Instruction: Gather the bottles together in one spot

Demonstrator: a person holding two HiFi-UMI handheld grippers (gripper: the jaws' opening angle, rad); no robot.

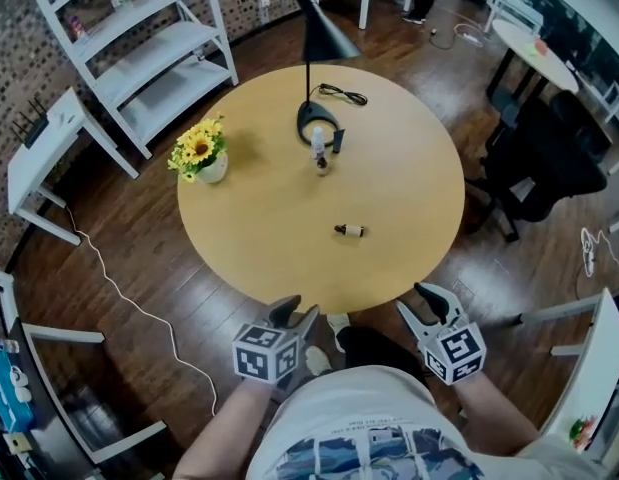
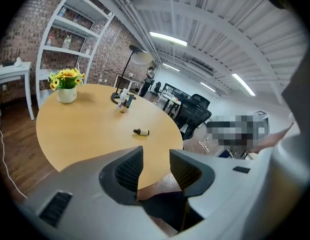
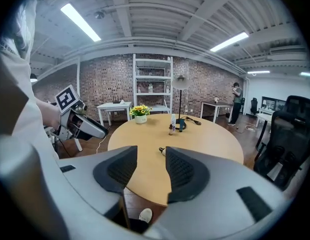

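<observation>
Left hand-held gripper (image 1: 297, 314), right hand-held gripper (image 1: 414, 302): ajar (empty).

Small pale dropper bottle with dark cap (image 1: 351, 231) lies on its side, toward the near edge of the round wooden bench (image 1: 249, 238). Well apart, nearer the far edge, three stand upright close together: tall white bottle (image 1: 317, 140), short brown bottle (image 1: 322, 163), dark teal bottle (image 1: 338, 142).

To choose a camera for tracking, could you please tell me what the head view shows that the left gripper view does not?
Only the head view: the right claw. Only the left gripper view: the ceiling lights. Both: the round table, sunflowers, lamp, the lying bottle and the left claw, open and empty.
</observation>
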